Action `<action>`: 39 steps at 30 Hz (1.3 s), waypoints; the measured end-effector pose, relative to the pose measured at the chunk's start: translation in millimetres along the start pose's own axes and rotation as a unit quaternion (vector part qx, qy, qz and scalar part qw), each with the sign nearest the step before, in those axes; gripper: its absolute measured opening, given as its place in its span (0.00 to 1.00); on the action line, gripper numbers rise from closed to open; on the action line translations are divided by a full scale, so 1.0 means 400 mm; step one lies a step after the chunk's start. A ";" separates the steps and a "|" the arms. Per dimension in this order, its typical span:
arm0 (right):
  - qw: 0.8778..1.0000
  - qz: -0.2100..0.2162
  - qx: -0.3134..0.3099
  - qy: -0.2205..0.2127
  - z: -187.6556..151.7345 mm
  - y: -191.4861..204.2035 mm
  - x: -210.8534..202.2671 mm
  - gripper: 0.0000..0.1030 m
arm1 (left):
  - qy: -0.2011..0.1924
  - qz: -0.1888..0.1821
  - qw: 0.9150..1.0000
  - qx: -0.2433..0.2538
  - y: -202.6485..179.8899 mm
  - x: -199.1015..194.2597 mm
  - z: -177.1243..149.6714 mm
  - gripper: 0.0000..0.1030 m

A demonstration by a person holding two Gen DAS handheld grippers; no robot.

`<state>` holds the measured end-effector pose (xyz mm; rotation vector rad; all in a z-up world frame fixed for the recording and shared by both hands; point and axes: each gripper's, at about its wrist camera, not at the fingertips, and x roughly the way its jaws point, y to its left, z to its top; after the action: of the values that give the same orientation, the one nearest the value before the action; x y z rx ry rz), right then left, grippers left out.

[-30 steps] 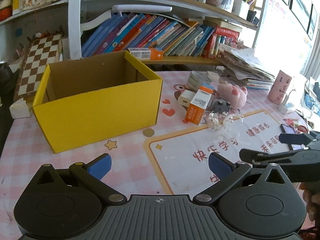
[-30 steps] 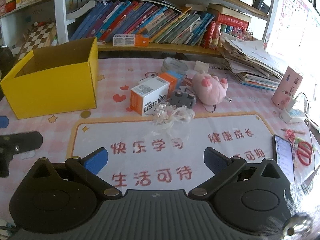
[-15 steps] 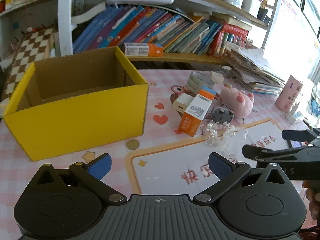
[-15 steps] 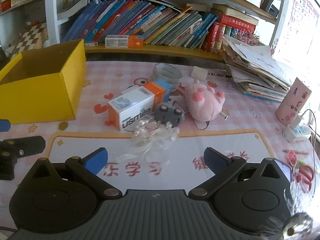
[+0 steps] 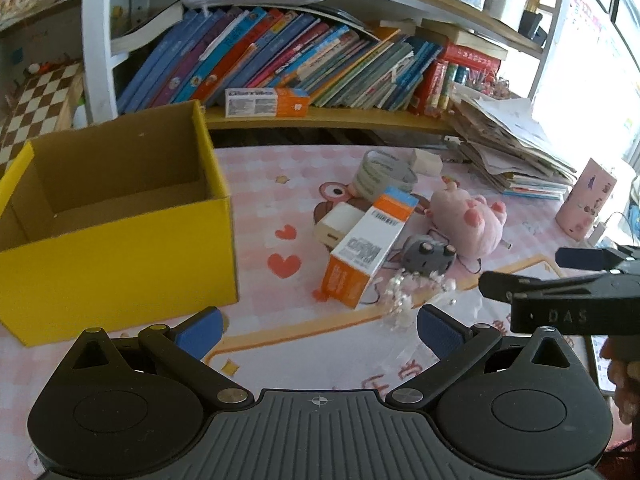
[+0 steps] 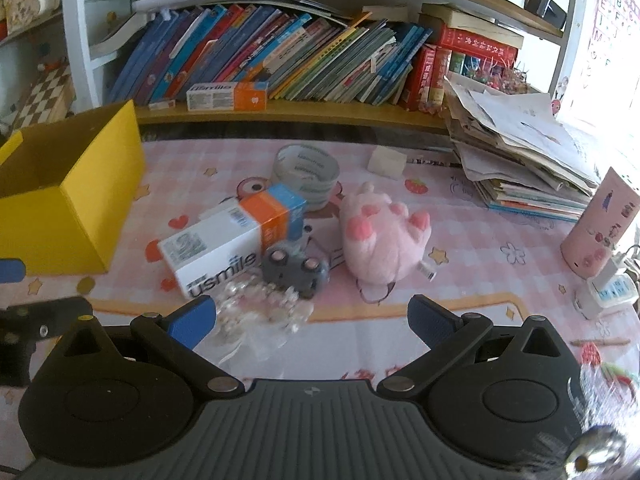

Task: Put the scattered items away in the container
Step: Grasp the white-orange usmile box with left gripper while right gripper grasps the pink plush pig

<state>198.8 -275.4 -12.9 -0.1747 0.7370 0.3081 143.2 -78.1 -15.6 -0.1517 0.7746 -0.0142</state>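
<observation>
Close to both cameras, the left gripper (image 5: 318, 326) and the right gripper (image 6: 312, 318) were wide open and held nothing, above a pink table (image 6: 480, 280). Just past them lay a clear beaded bag (image 6: 260, 308), touching a gray toy (image 6: 294, 270) and a white and orange box (image 6: 228, 244), with a pink plush (image 6: 380, 240) beside them and a tape roll (image 6: 306, 170) behind. Farther left stood the yellow box (image 5: 112, 216), open on top, and books (image 6: 280, 60) lined the shelf at the back.
</observation>
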 end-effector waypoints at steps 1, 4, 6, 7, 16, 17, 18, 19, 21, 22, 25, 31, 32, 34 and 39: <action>1.000 0.005 0.001 -0.001 0.005 -0.011 0.007 1.00 | 0.000 0.001 1.000 0.003 -0.008 0.004 0.004 1.00; 1.000 0.023 0.008 -0.008 0.015 -0.042 0.021 1.00 | -0.002 0.008 1.000 0.009 -0.030 0.014 0.017 1.00; 0.999 0.034 0.018 -0.013 0.019 -0.064 0.029 1.00 | -0.004 0.017 1.000 0.013 -0.043 0.020 0.024 1.00; 0.999 0.039 0.023 -0.014 0.022 -0.075 0.033 1.00 | -0.004 0.022 1.000 0.015 -0.050 0.023 0.028 1.00; 0.997 0.049 0.044 -0.029 0.031 -0.157 0.077 1.00 | -0.001 0.049 0.999 0.018 -0.083 0.070 0.049 1.00; 0.997 0.049 0.042 -0.030 0.032 -0.162 0.082 1.00 | -0.001 0.050 0.999 0.021 -0.087 0.078 0.052 0.98; 0.998 0.049 0.040 -0.031 0.034 -0.167 0.086 1.00 | -0.001 0.050 0.998 0.025 -0.092 0.086 0.054 0.97; 0.998 0.049 0.039 -0.032 0.035 -0.172 0.091 1.00 | 0.002 0.051 0.998 0.030 -0.098 0.098 0.058 0.95; 0.997 0.050 0.039 -0.031 0.039 -0.183 0.101 1.00 | 0.005 0.053 0.998 0.040 -0.107 0.118 0.065 0.94; 0.997 0.055 0.043 -0.029 0.041 -0.190 0.107 1.00 | 0.007 0.054 0.998 0.045 -0.112 0.127 0.068 0.93; 0.997 0.058 0.052 -0.019 0.052 -0.206 0.132 1.00 | 0.014 0.054 0.997 0.056 -0.123 0.157 0.080 0.89; 0.998 0.046 0.042 -0.003 0.071 -0.216 0.188 0.98 | 0.019 0.064 0.995 0.069 -0.130 0.203 0.102 0.82; 0.998 0.044 0.042 -0.002 0.075 -0.217 0.198 0.98 | 0.019 0.065 0.995 0.070 -0.130 0.211 0.106 0.82; 0.998 0.042 0.039 0.005 0.080 -0.220 0.218 0.98 | 0.021 0.063 0.995 0.069 -0.125 0.226 0.112 0.80; 0.999 0.037 0.031 0.025 0.085 -0.224 0.267 0.95 | 0.036 0.055 0.995 0.079 -0.128 0.266 0.118 0.74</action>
<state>324.8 -327.8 -56.7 -0.0966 0.8033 0.3521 254.5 -129.7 -49.0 0.0419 0.8495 0.0248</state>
